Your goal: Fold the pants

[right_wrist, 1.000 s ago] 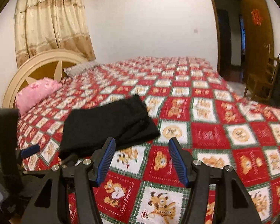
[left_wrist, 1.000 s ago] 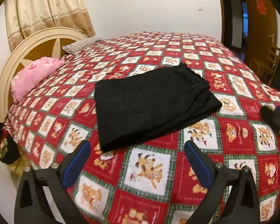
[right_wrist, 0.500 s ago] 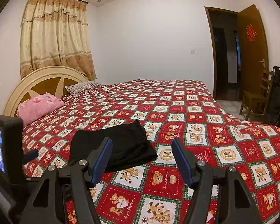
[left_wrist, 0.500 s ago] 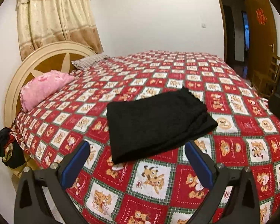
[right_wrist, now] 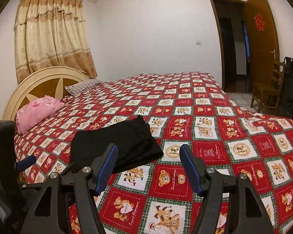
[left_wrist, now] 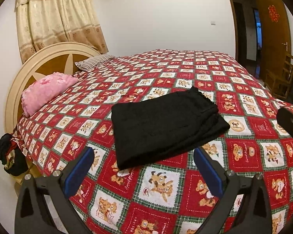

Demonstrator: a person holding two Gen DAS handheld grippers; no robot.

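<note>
Lying as a neat, thick rectangle on the red quilted bedspread with teddy-bear squares, the black fabric pants look already folded: several layers are stacked at the right edge, and no leg or waistband hangs loose. From this, I judge the folding is practically finished, and what may remain is only a small straightening or simply moving away. The pants are in the near part of the bed, well apart from the pink ruffled pillow at the round cream headboard. The left gripper with blue pads hovers above the bedspread just in front of the near edge of the pants; its jaws are spread wide and carry nothing. The right gripper is also released, its jaws have just been opening a little more, nothing is between them, and the pants are a bit ahead on its left side, not touched.
</note>
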